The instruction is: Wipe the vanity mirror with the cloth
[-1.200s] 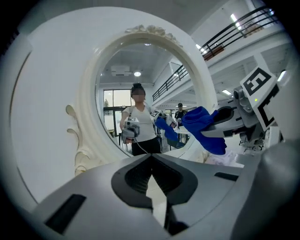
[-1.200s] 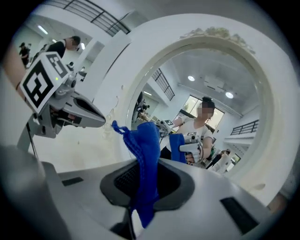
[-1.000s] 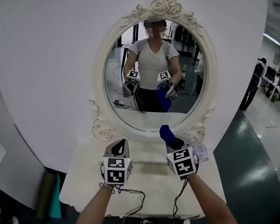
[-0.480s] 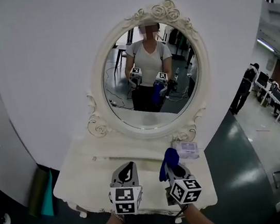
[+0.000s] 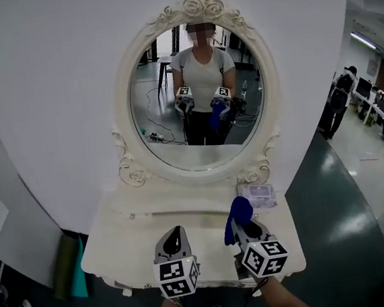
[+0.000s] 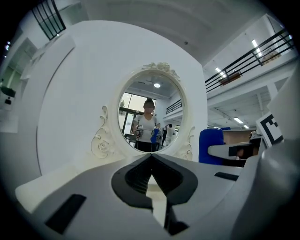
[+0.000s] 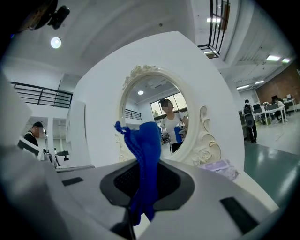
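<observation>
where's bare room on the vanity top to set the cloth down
Bare: the left half of the vanity top, from the mirror frame to the front edge, and the middle strip below it. Crowded: a lilac box sits at the right rear, and the left gripper and the right gripper, holding the blue cloth, hang over the front edge.

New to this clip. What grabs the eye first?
The oval vanity mirror, in a cream rose-carved frame, fills the upper middle of the head view. Next comes the bright blue cloth, pinched in the right tongs above the front of the white vanity table. The left tongs beside it are shut and empty.
</observation>
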`<state>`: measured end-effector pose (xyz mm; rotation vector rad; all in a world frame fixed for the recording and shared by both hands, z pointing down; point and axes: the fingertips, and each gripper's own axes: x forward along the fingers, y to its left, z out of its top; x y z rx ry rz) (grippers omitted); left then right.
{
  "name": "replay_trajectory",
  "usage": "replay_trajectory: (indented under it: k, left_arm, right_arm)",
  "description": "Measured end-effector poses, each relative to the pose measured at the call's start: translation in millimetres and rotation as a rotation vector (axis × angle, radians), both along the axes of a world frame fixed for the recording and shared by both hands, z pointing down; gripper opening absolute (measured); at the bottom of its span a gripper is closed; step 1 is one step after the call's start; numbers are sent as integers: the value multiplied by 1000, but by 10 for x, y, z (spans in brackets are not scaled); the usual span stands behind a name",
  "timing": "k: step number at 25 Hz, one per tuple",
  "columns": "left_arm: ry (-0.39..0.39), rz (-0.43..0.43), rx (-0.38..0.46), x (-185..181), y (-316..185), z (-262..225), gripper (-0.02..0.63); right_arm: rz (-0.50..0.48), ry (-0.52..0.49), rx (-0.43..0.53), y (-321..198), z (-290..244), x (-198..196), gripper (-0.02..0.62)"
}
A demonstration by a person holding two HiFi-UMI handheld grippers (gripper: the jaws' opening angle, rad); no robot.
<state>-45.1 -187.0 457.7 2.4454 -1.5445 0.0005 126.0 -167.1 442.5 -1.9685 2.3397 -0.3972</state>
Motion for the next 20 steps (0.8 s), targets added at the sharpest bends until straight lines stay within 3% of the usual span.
replay_trajectory:
  k: [3, 15, 20]
  left_arm:
    - [17, -31, -9, -40, -52, 14, 5]
    - [-36, -30, -9, 62, -218, 39, 5]
    - [13, -35, -42, 54, -279, 60, 5]
  right_arm:
    - [-6, 20, -13, -28, 30, 23, 66]
    - [-3, -13, -21, -230, 80, 148, 66]
    - [-30, -77, -30, -273, 101, 132, 64]
